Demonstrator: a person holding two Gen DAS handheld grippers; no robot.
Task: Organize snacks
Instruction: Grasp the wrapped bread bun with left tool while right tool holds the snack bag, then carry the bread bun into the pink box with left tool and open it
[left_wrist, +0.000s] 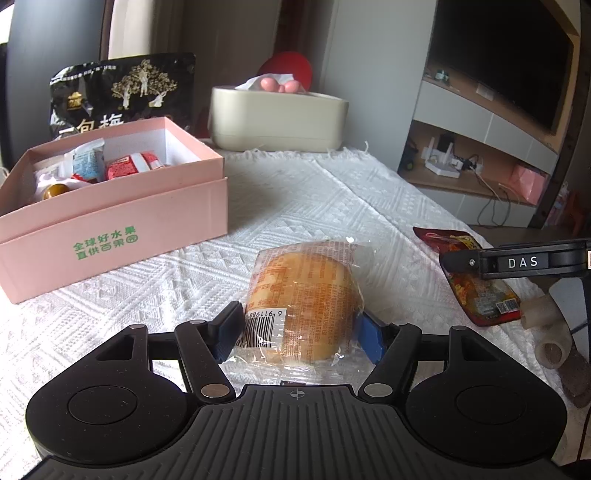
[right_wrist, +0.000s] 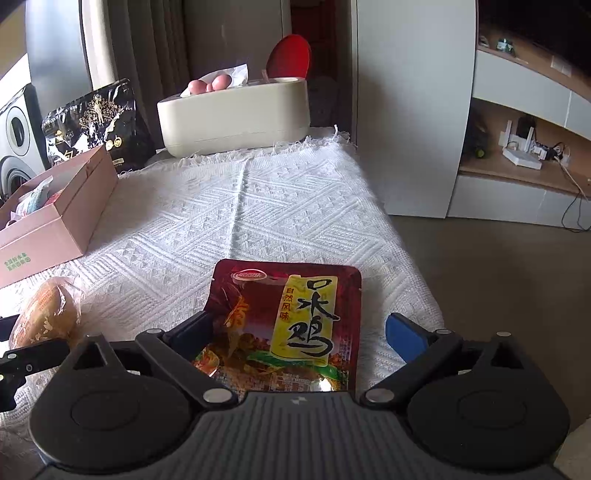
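Note:
A wrapped bun in clear plastic (left_wrist: 301, 302) lies on the white cloth; my left gripper (left_wrist: 301, 330) has its blue pads against both sides of it. It also shows in the right wrist view (right_wrist: 46, 317). A red chicken snack pouch (right_wrist: 284, 328) lies between the fingers of my right gripper (right_wrist: 299, 338), which is open, with a gap on the right side. The pouch shows in the left wrist view (left_wrist: 476, 284) under the right gripper's finger (left_wrist: 517, 263). A pink box (left_wrist: 110, 225) holding several snacks stands at the left.
A black snack bag (left_wrist: 122, 92) stands behind the pink box. A beige tissue box (left_wrist: 277, 122) sits at the far end of the cloth. The table's right edge drops to the floor (right_wrist: 480, 280). Shelves and a TV are at right.

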